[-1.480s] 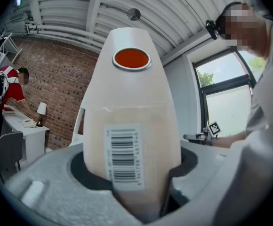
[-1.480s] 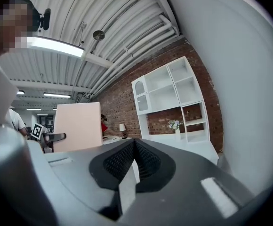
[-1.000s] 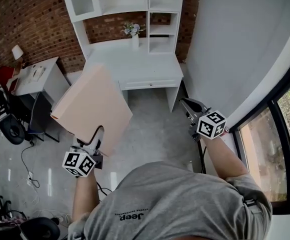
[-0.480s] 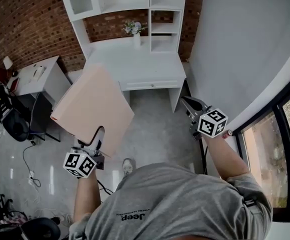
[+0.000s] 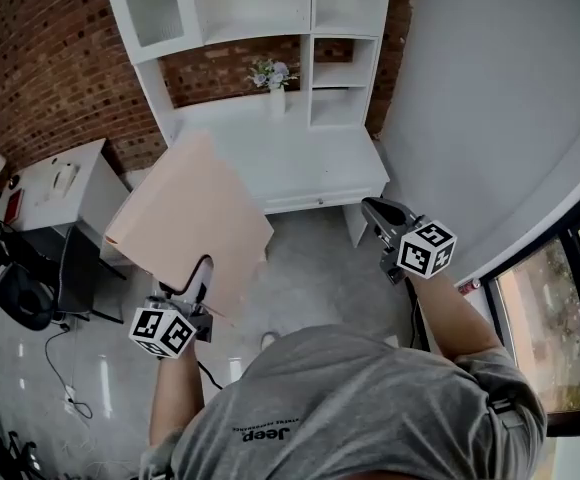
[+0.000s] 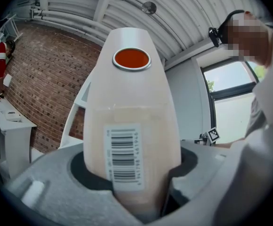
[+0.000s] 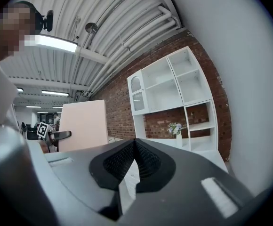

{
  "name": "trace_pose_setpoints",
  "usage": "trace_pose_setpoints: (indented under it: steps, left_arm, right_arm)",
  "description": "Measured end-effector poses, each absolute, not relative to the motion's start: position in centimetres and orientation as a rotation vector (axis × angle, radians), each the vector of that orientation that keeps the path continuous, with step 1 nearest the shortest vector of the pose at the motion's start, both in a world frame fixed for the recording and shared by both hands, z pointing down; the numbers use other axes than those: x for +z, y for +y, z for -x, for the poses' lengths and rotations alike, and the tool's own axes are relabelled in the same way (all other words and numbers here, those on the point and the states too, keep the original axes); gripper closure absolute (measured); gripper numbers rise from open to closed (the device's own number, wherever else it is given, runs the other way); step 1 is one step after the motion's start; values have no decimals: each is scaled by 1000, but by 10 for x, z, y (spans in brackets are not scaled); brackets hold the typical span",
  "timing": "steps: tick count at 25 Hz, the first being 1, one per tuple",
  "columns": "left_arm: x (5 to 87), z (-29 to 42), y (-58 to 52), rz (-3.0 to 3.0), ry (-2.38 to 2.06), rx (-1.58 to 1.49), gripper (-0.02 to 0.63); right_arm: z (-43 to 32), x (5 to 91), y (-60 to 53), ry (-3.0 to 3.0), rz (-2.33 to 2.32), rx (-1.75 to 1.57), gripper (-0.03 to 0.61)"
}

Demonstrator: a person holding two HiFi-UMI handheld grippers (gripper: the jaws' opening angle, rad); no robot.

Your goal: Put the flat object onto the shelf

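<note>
The flat object [image 5: 190,223] is a pale pink, thin board-like box, held tilted upright ahead of me. In the left gripper view it [image 6: 132,93] fills the middle, with a barcode label and an orange round sticker. My left gripper [image 5: 198,273] is shut on its lower edge. The white shelf unit [image 5: 270,8] with a desk top [image 5: 300,163] stands against the brick wall, some way beyond the board. My right gripper [image 5: 375,208] is shut and holds nothing; in its own view the pads [image 7: 135,145] meet, and the shelf unit [image 7: 174,88] and the board [image 7: 82,124] show beyond.
A vase of flowers [image 5: 273,76] stands at the back of the desk top. A small white table [image 5: 50,183] and a dark office chair [image 5: 15,298] are at the left, with cables on the floor. A white wall [image 5: 490,98] and a window [image 5: 550,338] close the right side.
Both grippers and the board have moved toward the shelf unit, which now sits lower and larger in the head view. The seated person at the left table has dropped out of view.
</note>
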State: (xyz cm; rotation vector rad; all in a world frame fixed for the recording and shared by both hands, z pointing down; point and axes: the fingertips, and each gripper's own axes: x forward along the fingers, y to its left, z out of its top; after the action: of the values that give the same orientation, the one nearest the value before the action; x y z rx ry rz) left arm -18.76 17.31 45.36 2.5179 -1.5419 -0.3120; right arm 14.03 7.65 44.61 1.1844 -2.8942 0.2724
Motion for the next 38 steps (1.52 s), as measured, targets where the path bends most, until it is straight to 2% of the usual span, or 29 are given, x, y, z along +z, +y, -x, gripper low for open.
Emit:
trace_pose_setpoints:
  steps: [9, 18, 28, 38]
  left_arm:
    - [435, 279, 38, -2587, -1481, -268, 307]
    - [427, 313, -53, -2594, -1454, -262, 307]
    - [431, 269, -138, -2532, -1545, -294, 308]
    - [408, 204, -228, -2439, -1712, -394, 308]
  right_arm:
    - [-54, 423, -45, -2900, -1270, 235, 571]
    - [-23, 433, -131, -2875, -1283, 296, 571]
    - [-57, 443, -245, -2928, -1144, 318, 572]
    - [-100, 416, -366, -2985, -914, 253, 571]
